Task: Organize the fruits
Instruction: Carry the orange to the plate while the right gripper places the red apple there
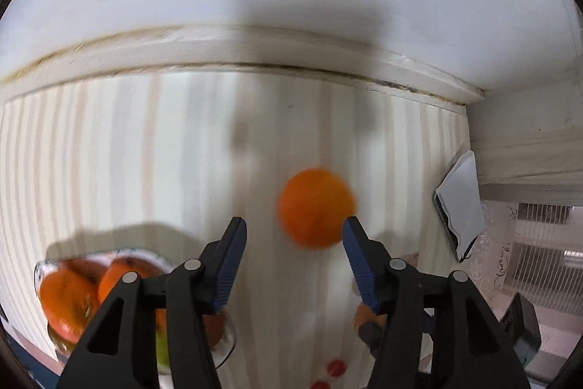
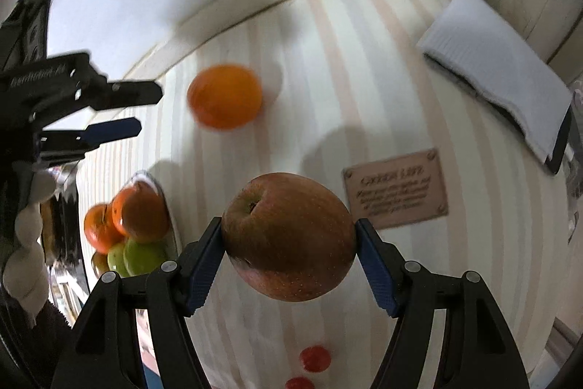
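Right gripper [image 2: 289, 236] is pinching the apple [image 2: 289, 236] above the striped tabletop [image 2: 382, 79], needing 1 steady carry to the fruit bowl [image 2: 171, 228]; left gripper [image 1: 293, 237] is hanging spread, empty, orange [image 1: 315, 208] loose nearby.

The bench [image 2: 291, 68] looks like smooth, pale striped wood laminate. The apple [image 2: 288, 239] has a matt, finely speckled skin; the orange [image 2: 224, 95] looks dull and blurred. The tongs [image 2: 288, 265] are matt black plastic with ribbed blue pads [image 2: 202, 276]. The plaque [image 2: 395, 188] looks wooden.
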A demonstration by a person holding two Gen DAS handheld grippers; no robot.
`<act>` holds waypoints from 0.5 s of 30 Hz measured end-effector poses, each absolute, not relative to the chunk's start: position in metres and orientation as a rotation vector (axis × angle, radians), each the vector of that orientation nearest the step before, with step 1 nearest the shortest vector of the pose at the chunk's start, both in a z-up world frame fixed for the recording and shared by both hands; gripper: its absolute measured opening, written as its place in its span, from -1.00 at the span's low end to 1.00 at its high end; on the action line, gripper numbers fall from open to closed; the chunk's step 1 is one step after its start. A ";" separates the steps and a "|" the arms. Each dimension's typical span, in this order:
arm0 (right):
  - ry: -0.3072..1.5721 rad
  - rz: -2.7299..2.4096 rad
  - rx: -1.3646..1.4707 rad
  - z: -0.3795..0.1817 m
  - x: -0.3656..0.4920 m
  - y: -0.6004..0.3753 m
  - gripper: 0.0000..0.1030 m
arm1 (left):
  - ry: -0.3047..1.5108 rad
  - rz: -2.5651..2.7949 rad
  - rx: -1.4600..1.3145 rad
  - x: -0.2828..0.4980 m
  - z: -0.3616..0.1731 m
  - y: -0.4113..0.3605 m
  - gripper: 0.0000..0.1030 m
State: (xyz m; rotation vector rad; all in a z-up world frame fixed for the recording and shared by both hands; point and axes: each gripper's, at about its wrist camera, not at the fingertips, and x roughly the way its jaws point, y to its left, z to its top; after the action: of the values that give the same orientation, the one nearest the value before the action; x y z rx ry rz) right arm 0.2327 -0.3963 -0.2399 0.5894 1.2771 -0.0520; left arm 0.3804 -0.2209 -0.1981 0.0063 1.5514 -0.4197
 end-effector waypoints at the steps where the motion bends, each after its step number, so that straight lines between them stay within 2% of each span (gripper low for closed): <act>1: 1.273 -0.058 0.590 -0.239 0.234 -0.400 0.42 | 1.565 -0.423 0.037 0.382 -0.204 -0.231 0.04; 3: 1.268 -0.067 0.590 -0.237 0.236 -0.406 0.42 | 1.599 -0.427 0.117 0.380 -0.218 -0.247 0.04; 4: 1.264 -0.072 0.588 -0.235 0.236 -0.409 0.42 | 1.610 -0.418 0.187 0.378 -0.226 -0.255 0.16; 6: 1.260 -0.078 0.589 -0.234 0.237 -0.411 0.42 | 1.610 -0.404 0.279 0.373 -0.239 -0.264 0.16; 9: 1.260 -0.088 0.595 -0.234 0.238 -0.417 0.42 | 1.648 -0.418 0.273 0.371 -0.252 -0.265 0.27; 15: 1.276 -0.100 0.604 -0.240 0.237 -0.420 0.42 | 1.623 -0.416 0.245 0.366 -0.255 -0.266 0.23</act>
State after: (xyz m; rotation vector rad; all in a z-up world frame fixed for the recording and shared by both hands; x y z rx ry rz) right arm 0.2371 -0.4203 -0.2401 0.6038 1.2762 -0.0996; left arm 0.3658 -0.2656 -0.2553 0.2449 1.6228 -0.4156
